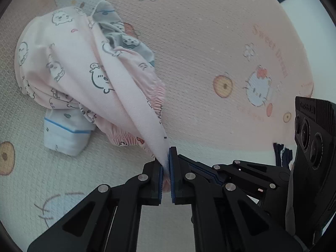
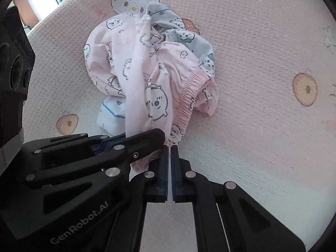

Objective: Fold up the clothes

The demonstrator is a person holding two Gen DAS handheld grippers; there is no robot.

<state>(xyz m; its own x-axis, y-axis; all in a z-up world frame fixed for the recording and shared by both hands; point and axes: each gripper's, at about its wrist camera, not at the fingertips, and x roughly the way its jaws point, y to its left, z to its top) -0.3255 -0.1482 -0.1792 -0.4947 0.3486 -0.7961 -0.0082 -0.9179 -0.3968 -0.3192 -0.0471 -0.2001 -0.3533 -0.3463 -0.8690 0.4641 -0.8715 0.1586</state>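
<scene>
We find the left gripper (image 1: pixel 166 168) clenched on the soft, light pink garment (image 1: pixel 88 67); right gripper (image 2: pixel 169 168) clenched beside it, its hold unclear; best held at hems.

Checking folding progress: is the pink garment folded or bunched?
Bunched: the pink garment lies crumpled on the mat, one edge pinched in the left gripper.

Your left wrist camera looks steeply down along its left tool (image 1: pixel 166 168), close over the cartoon-print mat (image 1: pixel 210 42). Your right wrist camera does likewise from just beside it, behind the right tool (image 2: pixel 169 161). Both views share the pink pyjama heap (image 1: pixel 73 67) and each catches the other tool.
</scene>
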